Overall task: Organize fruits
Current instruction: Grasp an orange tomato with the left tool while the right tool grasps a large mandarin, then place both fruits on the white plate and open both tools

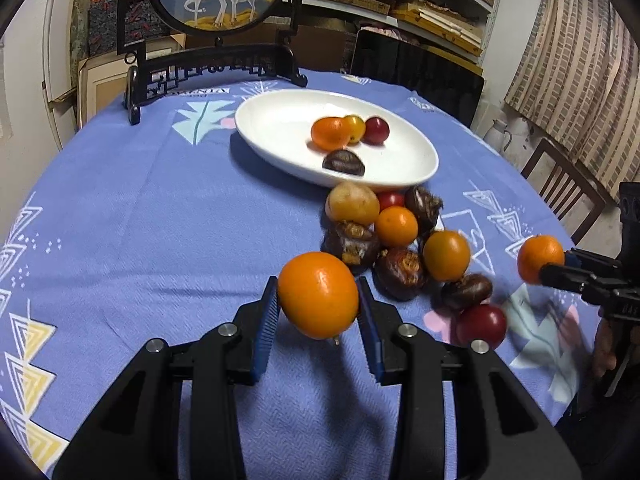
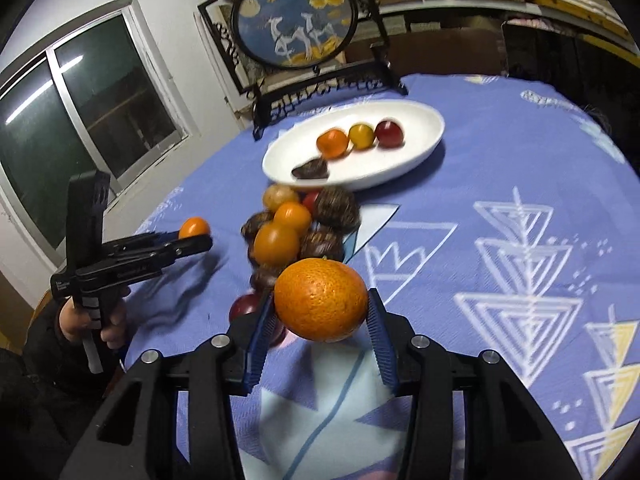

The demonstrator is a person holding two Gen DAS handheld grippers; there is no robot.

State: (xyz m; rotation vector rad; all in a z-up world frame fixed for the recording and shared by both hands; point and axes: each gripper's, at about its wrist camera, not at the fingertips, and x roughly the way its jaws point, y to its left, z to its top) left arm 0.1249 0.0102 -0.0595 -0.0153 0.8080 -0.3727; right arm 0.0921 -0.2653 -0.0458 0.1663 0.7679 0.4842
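My left gripper (image 1: 318,280) is shut on a smooth orange fruit (image 1: 318,300), lifted above the blue tablecloth (image 1: 140,220). In the right wrist view, my right gripper (image 2: 322,294) is shut on a dimpled mandarin (image 2: 320,304), also off the cloth. Each gripper shows in the other's view: the right gripper (image 1: 558,262) at the right edge, the left gripper (image 2: 194,236) at the left. A white oval plate (image 1: 280,120) holds an orange, a yellow and a red fruit plus one dark chestnut (image 1: 344,163). A pile of fruits and chestnuts (image 1: 396,236) lies in front of the plate.
A round deer screen on a black stand (image 1: 216,0) stands at the table's far edge, behind the plate. A wooden chair (image 1: 560,176) sits beyond the right edge. A hand (image 2: 76,320) grips the left tool. A window (image 2: 80,120) is at left.
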